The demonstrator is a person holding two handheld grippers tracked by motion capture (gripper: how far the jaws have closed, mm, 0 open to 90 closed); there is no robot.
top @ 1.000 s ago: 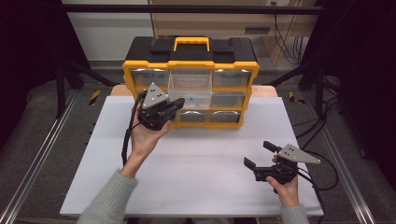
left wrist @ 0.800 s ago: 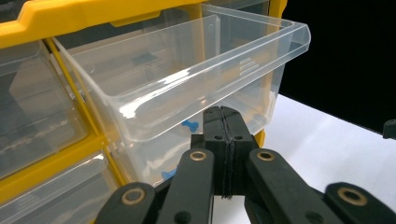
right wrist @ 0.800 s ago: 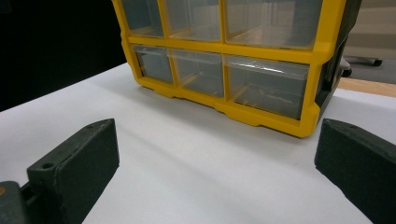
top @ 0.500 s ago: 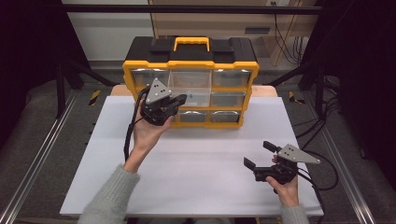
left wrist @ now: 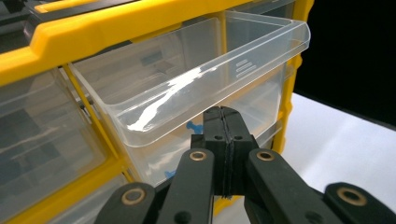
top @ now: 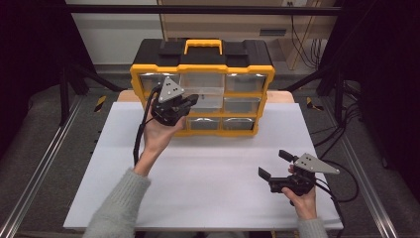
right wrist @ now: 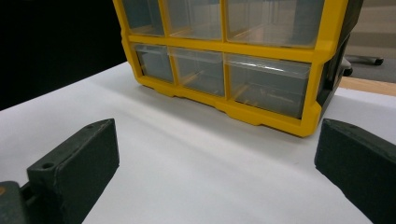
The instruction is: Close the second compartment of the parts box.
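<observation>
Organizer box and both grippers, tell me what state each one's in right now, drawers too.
Organizer box: upright on the table, lid shut.
Top middle drawer: pulled partway out, looks empty.
Other drawers: pushed in.
Left gripper: shut, nothing between the jaws, tips just under the open drawer's front.
Right gripper: open, holding nothing, low over the table.

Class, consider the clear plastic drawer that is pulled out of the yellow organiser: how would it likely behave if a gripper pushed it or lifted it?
The clear drawer looks thin-walled, so it is probably light and may flex. Its glossy surface suggests a slippery grip. It sits in the yellow organiser, so a straight push from the shut left gripper should slide it in; an off-centre push might jam it.
</observation>
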